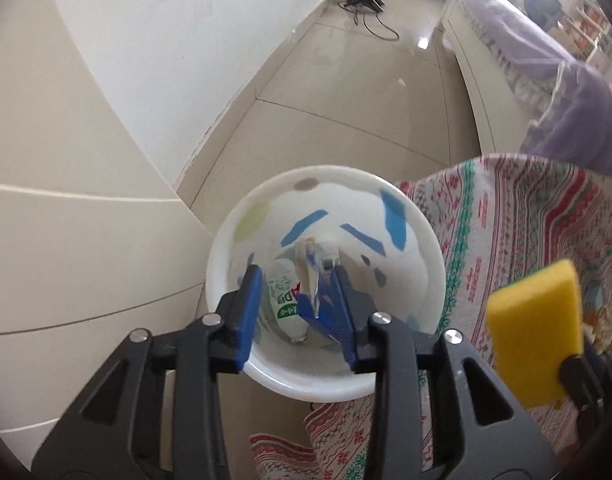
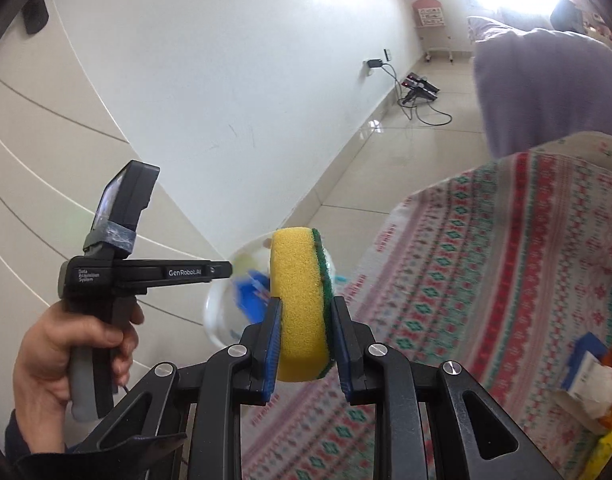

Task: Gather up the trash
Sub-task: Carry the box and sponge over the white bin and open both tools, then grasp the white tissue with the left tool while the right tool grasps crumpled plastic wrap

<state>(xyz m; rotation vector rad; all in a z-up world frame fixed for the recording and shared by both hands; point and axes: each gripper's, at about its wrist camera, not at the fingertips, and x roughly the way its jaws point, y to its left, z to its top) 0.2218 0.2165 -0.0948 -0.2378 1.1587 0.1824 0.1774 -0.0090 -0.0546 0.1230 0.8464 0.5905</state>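
Observation:
My left gripper (image 1: 294,280) hangs over the mouth of a white bin (image 1: 226,264) with coloured patches, its jaws apart. A clear plastic wrapper (image 1: 311,268) lies against its right finger, and a white bottle with green print (image 1: 282,300) lies in the bin below. My right gripper (image 2: 306,312) is shut on a yellow sponge with a green scouring side (image 2: 298,300), held just right of the bin (image 2: 218,312). The sponge also shows in the left wrist view (image 1: 533,336). The left gripper shows in the right wrist view (image 2: 250,288), blurred.
A table under a patterned red and green cloth (image 2: 485,280) lies to the right, with paper scraps and packets (image 2: 589,384) at its right edge. A white wall (image 1: 146,60) and cabinet (image 1: 66,220) stand left. Tiled floor (image 1: 345,100) with cables (image 1: 365,4) runs behind; a purple-covered sofa (image 1: 545,64) stands right.

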